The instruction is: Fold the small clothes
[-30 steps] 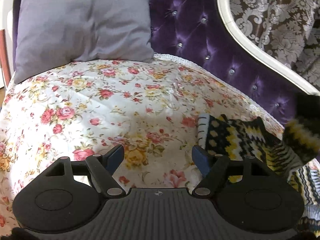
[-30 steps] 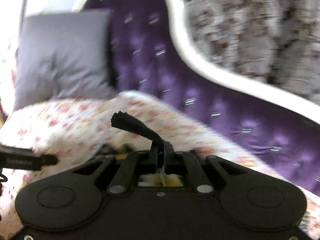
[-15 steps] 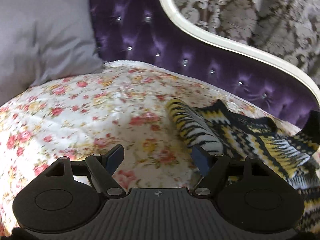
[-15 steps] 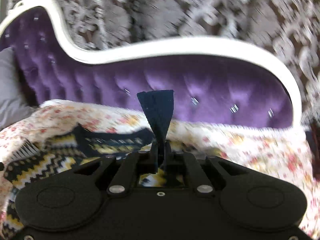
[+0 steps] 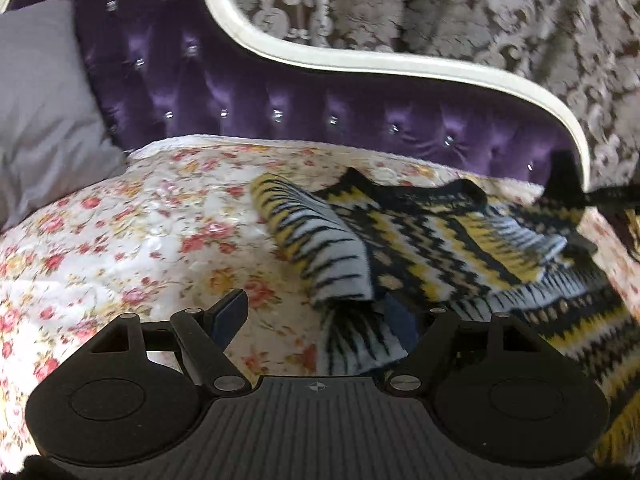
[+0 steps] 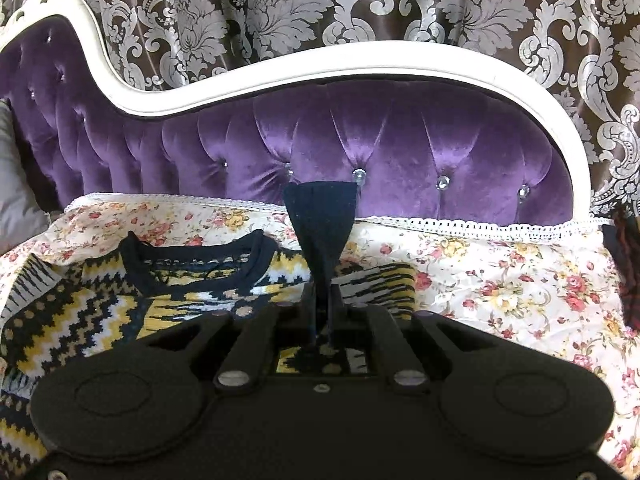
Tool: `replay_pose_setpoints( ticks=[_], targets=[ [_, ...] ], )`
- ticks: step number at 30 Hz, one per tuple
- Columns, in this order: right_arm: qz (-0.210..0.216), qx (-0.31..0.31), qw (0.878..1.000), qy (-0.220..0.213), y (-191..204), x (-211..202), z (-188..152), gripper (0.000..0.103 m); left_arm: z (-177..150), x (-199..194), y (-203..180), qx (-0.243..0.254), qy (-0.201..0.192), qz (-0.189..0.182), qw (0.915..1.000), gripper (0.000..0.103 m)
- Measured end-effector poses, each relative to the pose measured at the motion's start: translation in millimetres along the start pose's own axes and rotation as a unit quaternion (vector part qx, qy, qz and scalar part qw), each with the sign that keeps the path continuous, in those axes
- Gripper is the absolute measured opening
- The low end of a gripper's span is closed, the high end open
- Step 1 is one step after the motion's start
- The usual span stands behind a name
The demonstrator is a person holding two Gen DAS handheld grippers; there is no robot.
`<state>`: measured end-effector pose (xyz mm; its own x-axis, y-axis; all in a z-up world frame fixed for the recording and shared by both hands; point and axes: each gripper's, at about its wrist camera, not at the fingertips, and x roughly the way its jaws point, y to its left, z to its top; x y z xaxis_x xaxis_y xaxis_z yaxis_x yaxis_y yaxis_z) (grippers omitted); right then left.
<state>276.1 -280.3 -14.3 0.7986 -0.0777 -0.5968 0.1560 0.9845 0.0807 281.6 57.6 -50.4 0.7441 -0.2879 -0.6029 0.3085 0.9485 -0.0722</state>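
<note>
A small knitted sweater in yellow, black and white zigzags lies on the floral bedspread. One striped sleeve is folded over its left side. My left gripper is open just in front of that sleeve, and the sleeve's end lies against the right finger. In the right wrist view the sweater shows its dark neckline. My right gripper is shut on a dark navy cuff of the sweater, which sticks up from the jaws.
A purple tufted sofa back with a white frame runs behind the bedspread. A grey pillow leans at the left. A damask curtain hangs behind. A dark red and black cloth lies at the right edge.
Both views have swung right, from the pillow end toward the sweater. The right gripper has carried the navy cuff across over the sweater. The striped sleeve now lies by the left gripper's right finger.
</note>
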Motion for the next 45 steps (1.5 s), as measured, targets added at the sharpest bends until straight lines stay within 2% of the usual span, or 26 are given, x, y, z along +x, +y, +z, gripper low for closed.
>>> replay_pose_setpoints(
  ticks=[3,7,10,12,15,17,22,25,31,34,36,39,41,43,44,45],
  targets=[
    [0.004,-0.006,1.0,-0.003,2.7,-0.1,0.6,0.009,-1.6,14.5,-15.1,0.033,0.02,0.016,0.9991,0.074],
    [0.009,-0.001,1.0,-0.007,1.0,-2.4,1.0,0.009,5.0,34.1,-25.6,0.032,0.006,0.058,0.9978,0.074],
    [0.011,0.001,1.0,-0.007,-0.7,-3.4,0.0,0.009,5.9,46.7,-17.5,-0.007,0.013,0.095,0.9954,0.074],
    [0.012,0.002,1.0,-0.008,-1.7,-4.9,-1.0,0.009,6.8,45.1,-2.1,-0.054,0.001,0.131,0.9899,0.076],
    [0.012,0.008,1.0,-0.013,-5.8,-8.1,-2.4,0.009,2.5,39.6,23.8,-0.122,0.006,0.143,0.9822,0.085],
    [0.018,0.012,1.0,-0.005,-8.1,-6.5,-5.6,0.009,-2.2,40.2,27.5,-0.13,0.014,0.153,0.9796,0.088],
    [0.014,0.017,0.999,0.026,-11.4,6.9,-24.5,0.009,-5.7,37.1,22.2,-0.102,0.009,0.16,0.9817,0.089],
    [0.018,0.043,0.998,0.048,-22.4,15.5,-37.4,0.009,-7.9,34.4,15.7,-0.076,0.006,0.165,0.9834,0.09],
    [0.046,0.1,0.992,0.055,-46.7,18.2,-44.0,0.01,-11.1,22.0,-2.0,-0.005,0.004,0.178,0.9841,0.09],
    [0.055,0.104,0.992,0.053,-48.2,18.0,-40.5,0.021,-13.8,18.5,-1.6,0.008,0.014,0.17,0.9854,0.09],
    [0.056,0.114,0.991,0.048,-51.4,17.3,-39.0,0.039,-16.3,12.8,0.3,0.008,0.025,0.167,0.9855,0.089],
    [0.064,0.139,0.988,0.039,-59.6,14.8,-36.4,0.05,-20.7,-4.3,5.3,-0.002,0.036,0.159,0.9866,0.089],
    [0.06,0.145,0.987,0.036,-63.7,15.1,-35.4,0.051,-19.5,-16.8,7.9,-0.012,0.032,0.147,0.9886,0.089],
    [0.054,0.148,0.987,0.041,-67.0,18.8,-32.8,0.05,-14.1,-29.8,9.2,-0.02,0.021,0.143,0.9893,0.089],
    [0.052,0.146,0.987,0.042,-67.0,19.4,-31.5,0.036,-9.8,-35.2,10.4,-0.028,0.014,0.14,0.9897,0.089],
    [0.053,0.136,0.988,0.043,-65.5,20.0,-29.2,0.013,-4.0,-39.8,12.0,-0.041,0.006,0.134,0.9902,0.089]
  ],
)
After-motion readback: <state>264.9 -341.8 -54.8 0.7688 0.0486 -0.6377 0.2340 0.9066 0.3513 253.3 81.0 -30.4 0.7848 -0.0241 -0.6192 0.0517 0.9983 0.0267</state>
